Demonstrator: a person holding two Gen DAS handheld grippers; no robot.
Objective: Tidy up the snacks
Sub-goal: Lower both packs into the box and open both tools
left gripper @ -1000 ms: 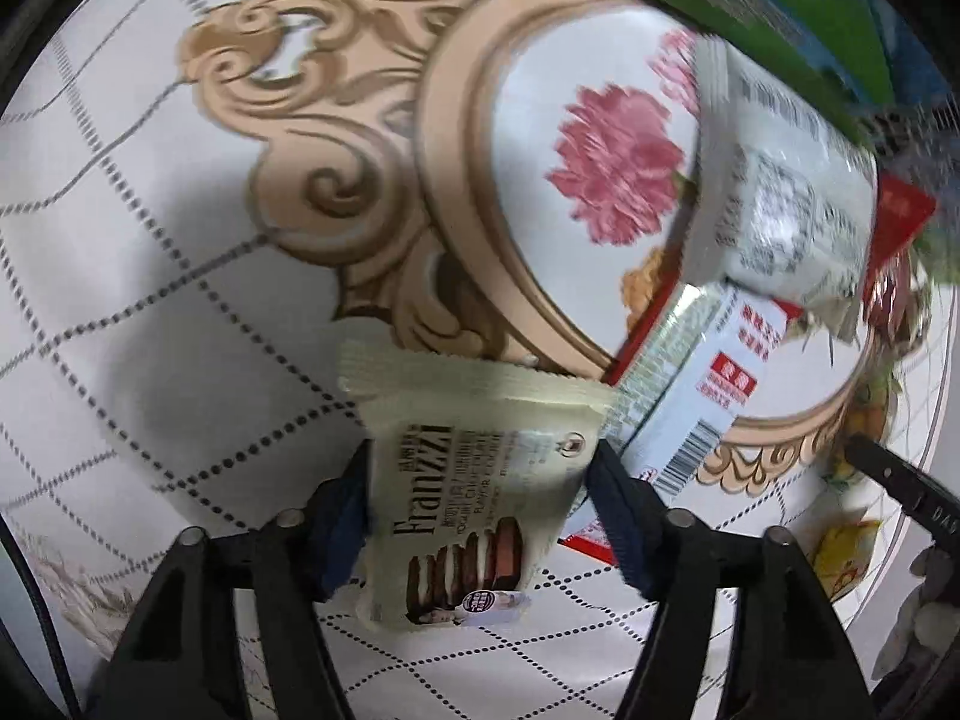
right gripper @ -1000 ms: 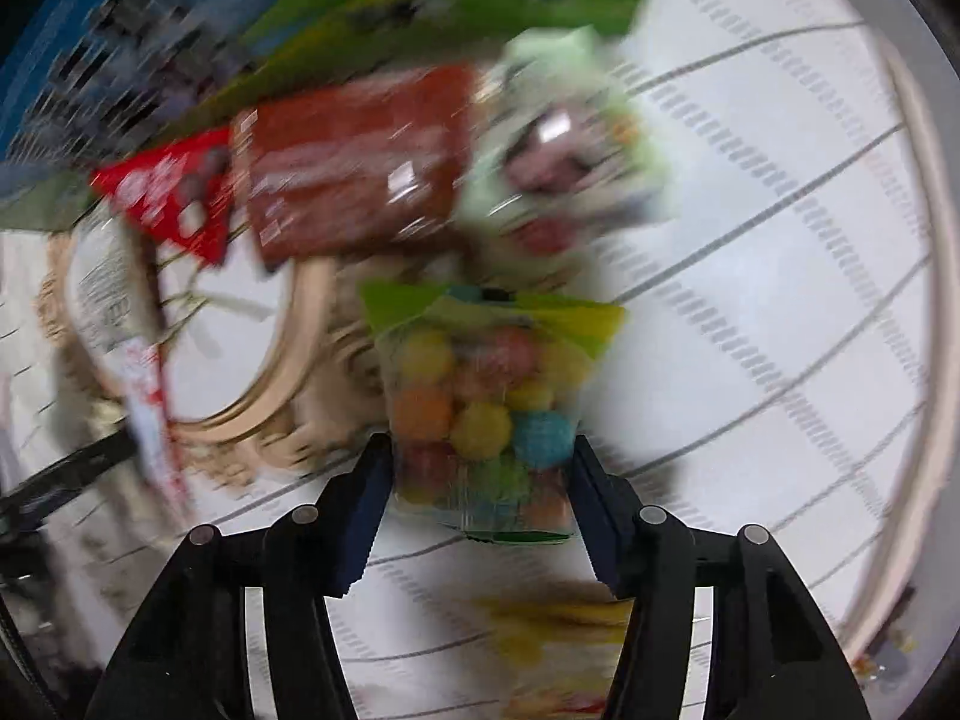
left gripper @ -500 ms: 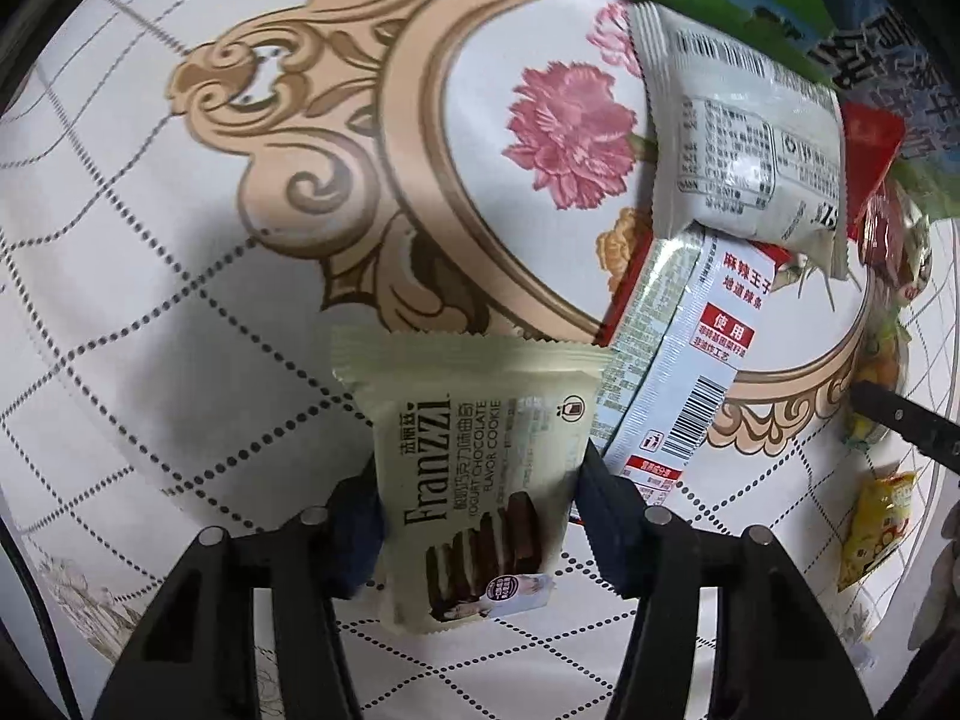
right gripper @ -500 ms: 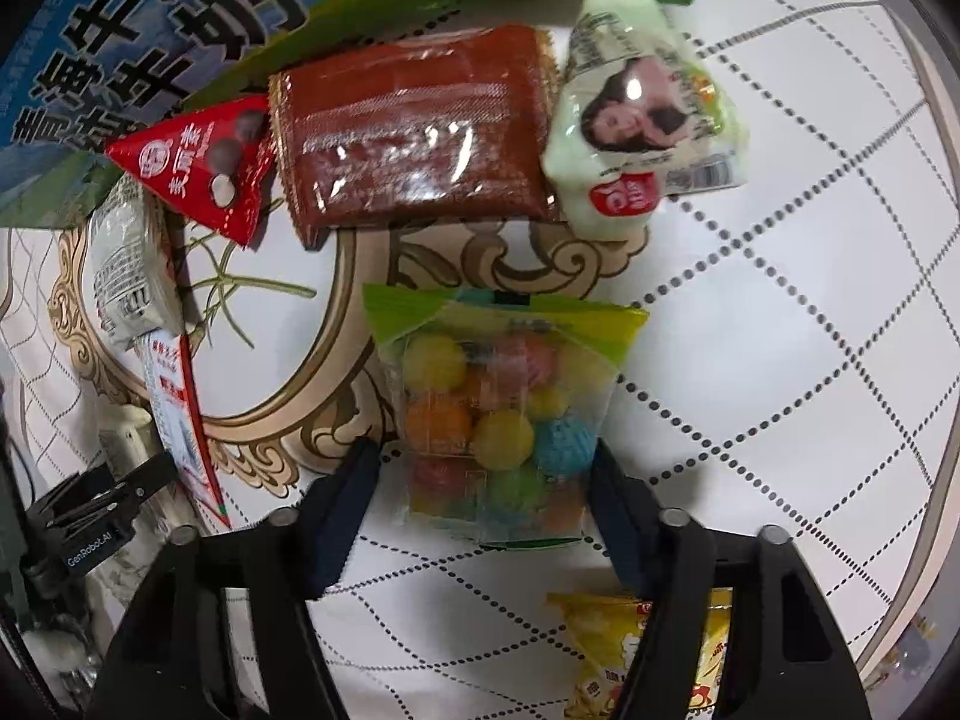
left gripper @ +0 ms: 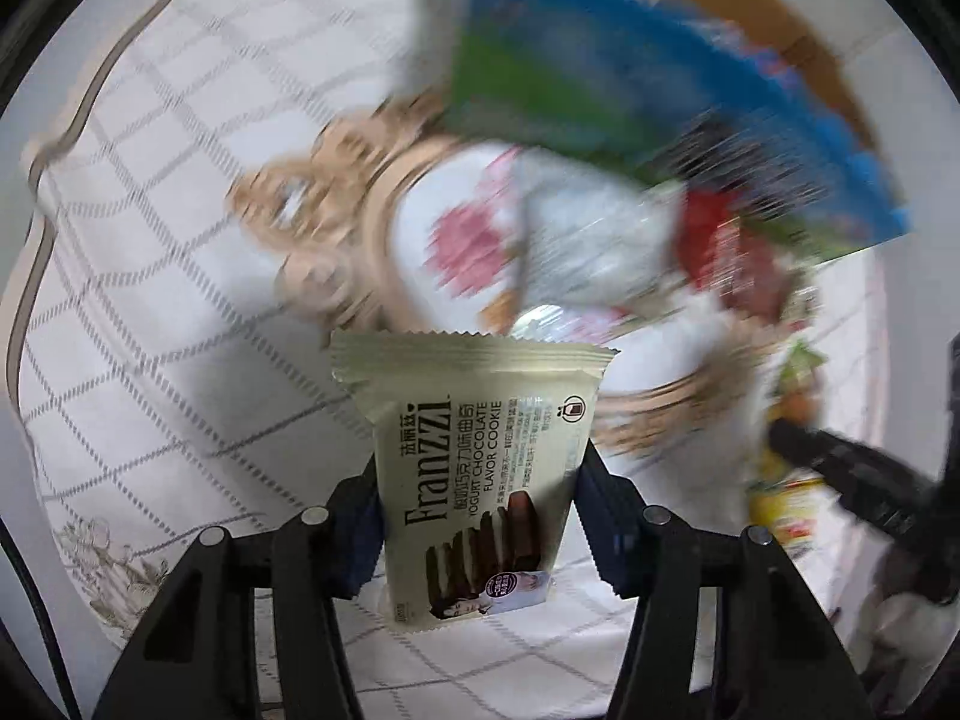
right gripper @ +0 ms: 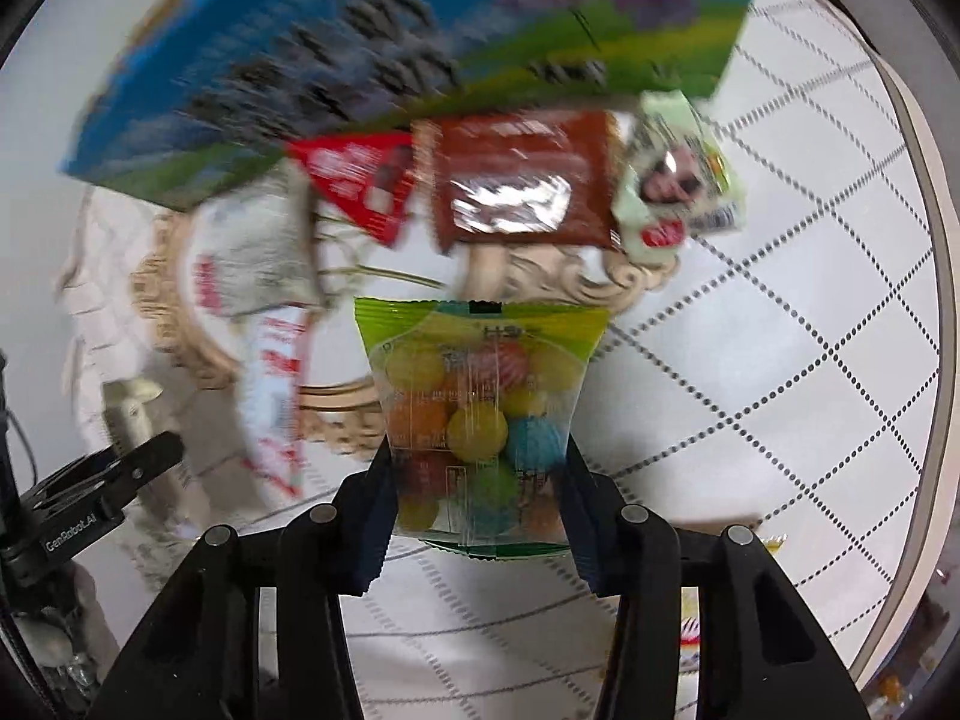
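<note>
My left gripper (left gripper: 477, 498) is shut on a cream Franzzi cookie packet (left gripper: 480, 456) and holds it above the patterned tablecloth. My right gripper (right gripper: 480, 480) is shut on a clear bag of coloured candy balls (right gripper: 477, 414) with a green top, also held above the cloth. Beyond both lies a blue and green box (right gripper: 420, 54), which also shows in the left wrist view (left gripper: 630, 78). A brown packet (right gripper: 522, 180), a red triangular packet (right gripper: 360, 180) and a pale green packet (right gripper: 678, 180) lie along its near side.
A white packet (left gripper: 588, 246) and a red-and-white packet (right gripper: 273, 384) lie on the flowered medallion of the cloth (left gripper: 462, 240). A yellow packet (left gripper: 786, 504) lies near the right gripper. The left gripper shows at the left of the right wrist view (right gripper: 96, 498). The table edge (right gripper: 936, 240) curves at right.
Both grippers have risen and pulled back with their packets, so the box and more of the table show. The views are blurred by motion.
</note>
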